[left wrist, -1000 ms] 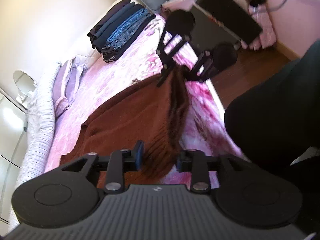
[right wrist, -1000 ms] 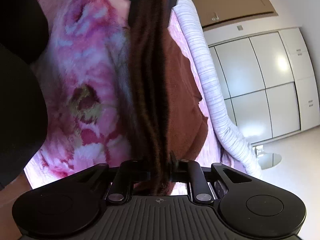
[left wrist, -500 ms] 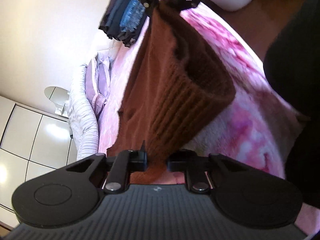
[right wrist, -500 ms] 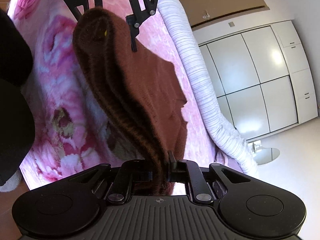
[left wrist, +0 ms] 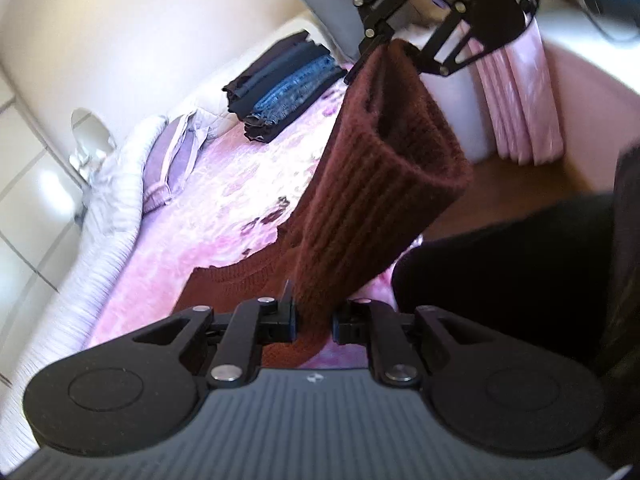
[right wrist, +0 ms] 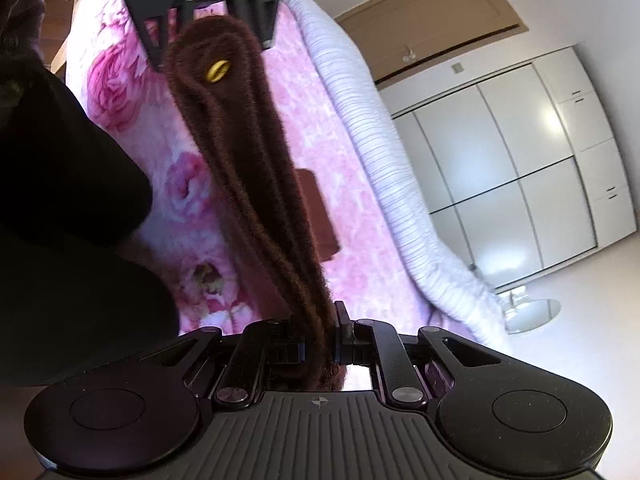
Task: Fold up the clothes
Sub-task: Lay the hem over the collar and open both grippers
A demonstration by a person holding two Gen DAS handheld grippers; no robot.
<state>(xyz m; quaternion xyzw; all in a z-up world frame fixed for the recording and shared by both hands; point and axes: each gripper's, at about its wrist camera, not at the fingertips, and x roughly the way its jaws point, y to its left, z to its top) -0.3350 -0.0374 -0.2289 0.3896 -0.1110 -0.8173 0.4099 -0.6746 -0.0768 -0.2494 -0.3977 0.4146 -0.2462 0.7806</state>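
Here we pinch the brown knit sweater (left wrist: 384,184) tight in both left gripper (left wrist: 314,322) and right gripper (right wrist: 322,346), stretched between our fingers above the pink bedspread (left wrist: 208,208), apparently to fold it flat.

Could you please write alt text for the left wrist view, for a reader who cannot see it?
The left hand-held gripper and right hand-held gripper pinch opposite ends of a brown knitted sweater, lifting its ribbed edge above a pink floral bedspread. Folded dark clothes are stacked farther back.
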